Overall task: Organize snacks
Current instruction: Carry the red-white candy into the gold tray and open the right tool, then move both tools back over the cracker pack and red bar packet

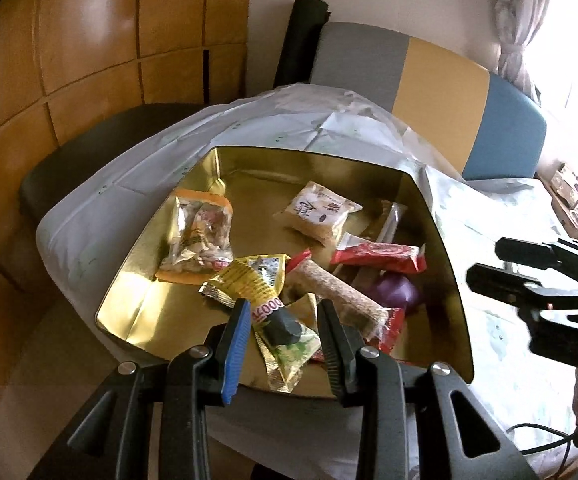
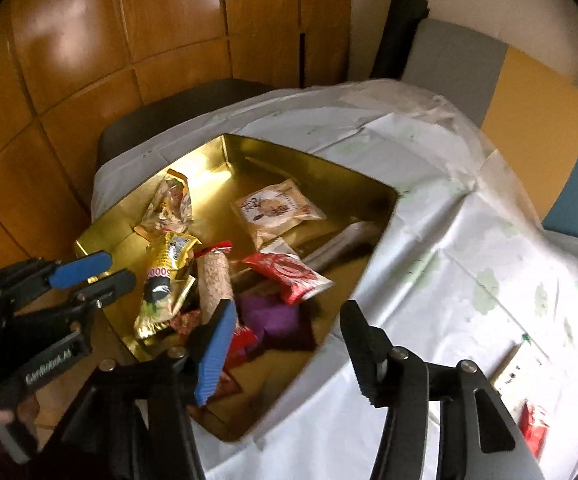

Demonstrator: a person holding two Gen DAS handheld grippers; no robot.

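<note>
Red packet blurred, cut off behind right gripper's arm.

Both wrist views close above, angled down, sharing the gold tin

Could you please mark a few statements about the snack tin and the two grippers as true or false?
1. The gold tin holds several wrapped snacks. True.
2. The left gripper is clamped on the red packet. False: its jaws stand open above a yellow packet, gripping nothing.
3. The right gripper is open and empty. True.
4. The tin sits on bare wood. False: it rests on a white tablecloth.
5. The purple item lies outside the tin. False: it is inside.
</note>
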